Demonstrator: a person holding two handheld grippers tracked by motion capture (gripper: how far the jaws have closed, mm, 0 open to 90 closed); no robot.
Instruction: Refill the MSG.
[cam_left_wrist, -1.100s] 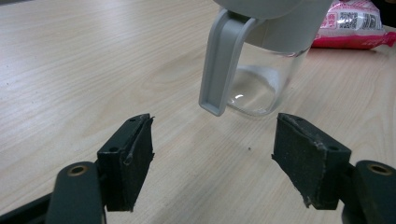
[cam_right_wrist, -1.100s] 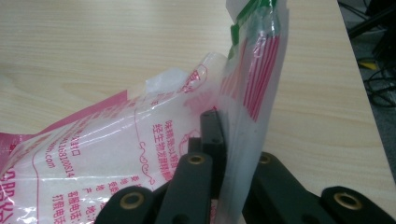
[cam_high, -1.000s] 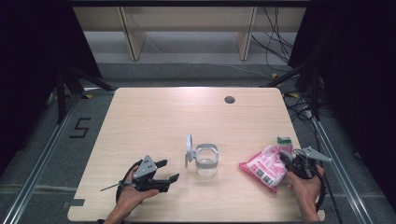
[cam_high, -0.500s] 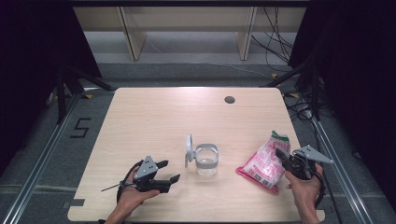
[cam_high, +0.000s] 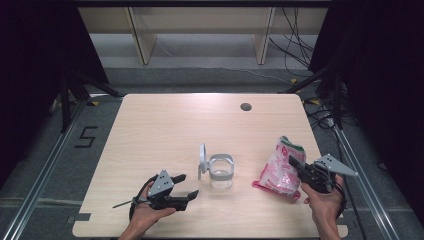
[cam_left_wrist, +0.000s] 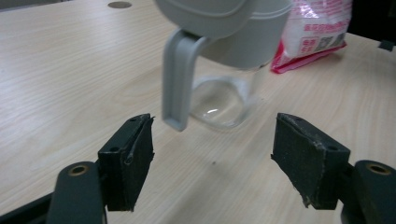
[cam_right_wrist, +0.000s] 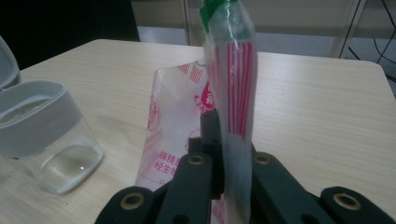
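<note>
A clear jar (cam_high: 220, 172) stands on the counter (cam_high: 165, 130) near its front edge, between the two hands. It has a grey collar round its mouth and a grey lid (cam_high: 202, 161) swung open on the jar's left, standing on edge. Through the glass the jar looks empty; the left gripper view shows only its clear base on the wood.

The pink and white bag (cam_high: 279, 169) sits to the right of the jar, apart from it, tilted up with its lower end on the counter and its green-edged top raised. Its contents cannot be made out through the printed film.

The right gripper (cam_high: 300, 167) has its fingers closed tight on the bag's side, the film pinched flat between them in the right gripper view.

The left gripper (cam_high: 184, 186) rests low at the front left of the counter, pointing toward the jar, just short of it. Its fingers (cam_left_wrist: 128, 158) stand wide apart with nothing between them; the lid hangs in front of them
</note>
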